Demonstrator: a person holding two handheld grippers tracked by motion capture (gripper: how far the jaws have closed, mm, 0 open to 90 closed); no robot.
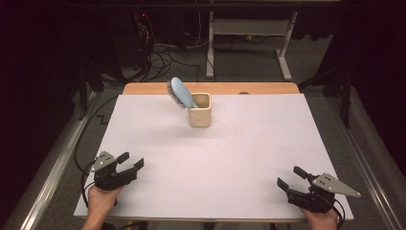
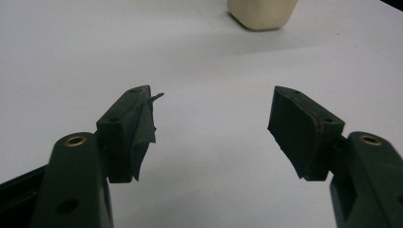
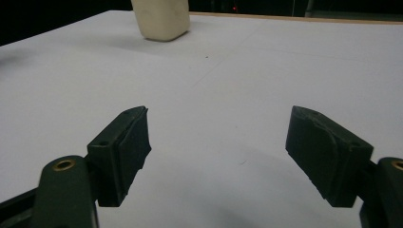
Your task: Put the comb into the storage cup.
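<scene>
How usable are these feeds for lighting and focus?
High view: white table sheet evenly lit, surroundings dark, hairbrush and cup slightly soft. Left gripper view: cup cropped at the top, faint shadow beside it. Right gripper view: background black, sheet greyish, no glare.

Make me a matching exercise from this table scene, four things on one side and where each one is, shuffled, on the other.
Things:
1. hairbrush
2. cup
3. left tongs
4. right tongs

Places:
A. near left corner of the white sheet, open, holding nothing
B. standing at the far middle of the sheet
C. leaning out of the cup, head up and to the left
D. near right corner of the sheet, open, holding nothing

Pairs: 1-C, 2-B, 3-A, 4-D
</scene>
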